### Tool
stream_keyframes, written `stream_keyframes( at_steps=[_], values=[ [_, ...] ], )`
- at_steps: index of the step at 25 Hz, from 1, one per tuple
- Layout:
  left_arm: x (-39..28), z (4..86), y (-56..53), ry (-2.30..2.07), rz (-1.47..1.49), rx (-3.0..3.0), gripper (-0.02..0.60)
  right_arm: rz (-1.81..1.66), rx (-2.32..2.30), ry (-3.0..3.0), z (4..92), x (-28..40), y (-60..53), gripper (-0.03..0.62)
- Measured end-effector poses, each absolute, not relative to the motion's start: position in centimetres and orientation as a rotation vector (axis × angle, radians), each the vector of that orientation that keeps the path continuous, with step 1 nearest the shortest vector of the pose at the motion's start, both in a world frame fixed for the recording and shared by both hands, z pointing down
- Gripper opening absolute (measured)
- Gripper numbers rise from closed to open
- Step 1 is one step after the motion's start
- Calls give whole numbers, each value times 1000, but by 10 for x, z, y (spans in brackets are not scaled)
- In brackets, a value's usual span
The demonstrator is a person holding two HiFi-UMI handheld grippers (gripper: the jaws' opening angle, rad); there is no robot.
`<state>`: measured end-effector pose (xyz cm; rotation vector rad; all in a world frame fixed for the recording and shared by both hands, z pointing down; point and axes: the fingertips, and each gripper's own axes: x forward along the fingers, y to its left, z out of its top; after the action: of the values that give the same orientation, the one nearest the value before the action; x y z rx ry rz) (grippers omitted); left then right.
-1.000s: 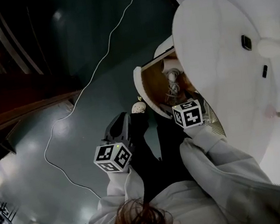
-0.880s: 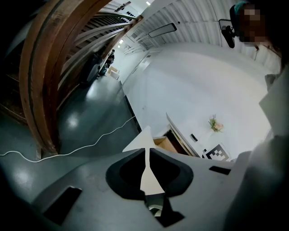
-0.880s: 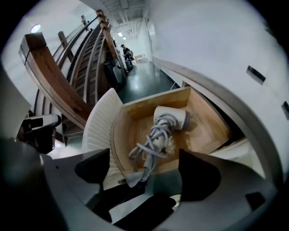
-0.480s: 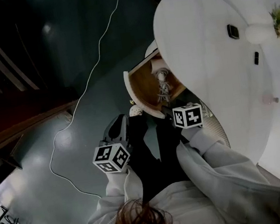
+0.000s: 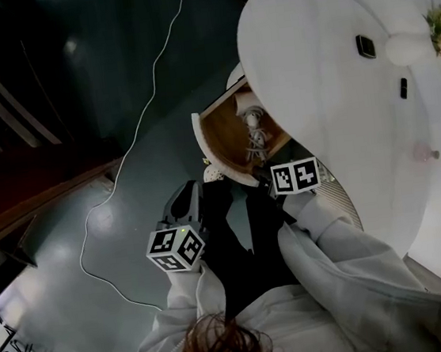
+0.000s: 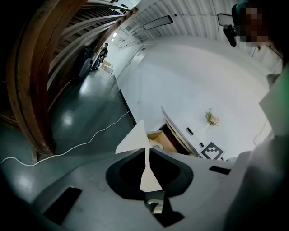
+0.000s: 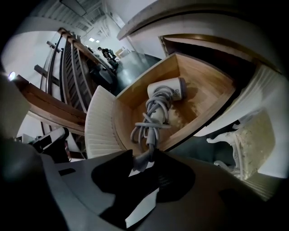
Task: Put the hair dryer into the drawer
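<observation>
The white hair dryer (image 7: 169, 92) lies in the open wooden drawer (image 7: 203, 85), its grey cord (image 7: 151, 119) coiled beside its handle. My right gripper (image 7: 143, 164) points steeply down at the drawer's near corner. Its jaws have just been closing and now pinch the near end of that cord bundle. From the head view the hair dryer (image 5: 252, 119) shows inside the drawer (image 5: 219, 135), just beyond the right gripper's marker cube (image 5: 295, 176). My left gripper (image 5: 190, 199) hangs left of the drawer, over the floor. Its white tips (image 6: 135, 135) are shut together with nothing between them.
The drawer sticks out from under a round white table (image 5: 328, 78) carrying small dark items and a vase with flowers (image 5: 412, 48). An ornate white table leg (image 7: 239, 144) stands right of the drawer. A thin white cable (image 5: 141, 117) snakes over the dark floor. Wooden railings (image 6: 40, 81) rise to the left.
The right gripper has rolled and edged a little along the drawer's near corner, its cube now showing two marker faces. The left gripper has stayed put.
</observation>
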<state>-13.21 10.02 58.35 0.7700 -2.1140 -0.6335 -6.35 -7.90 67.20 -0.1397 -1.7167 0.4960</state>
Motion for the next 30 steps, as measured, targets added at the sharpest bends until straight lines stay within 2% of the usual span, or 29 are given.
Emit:
stream_keyframes(
  at_steps=[17, 30],
  values=[
    [-132, 587, 110, -2122, -650, 722, 38, 409, -225, -1773, 656, -86, -62, 201],
    [-128, 592, 116, -2117, -652, 679, 37, 461, -194, -1736, 683, -137, -52, 204]
  ],
)
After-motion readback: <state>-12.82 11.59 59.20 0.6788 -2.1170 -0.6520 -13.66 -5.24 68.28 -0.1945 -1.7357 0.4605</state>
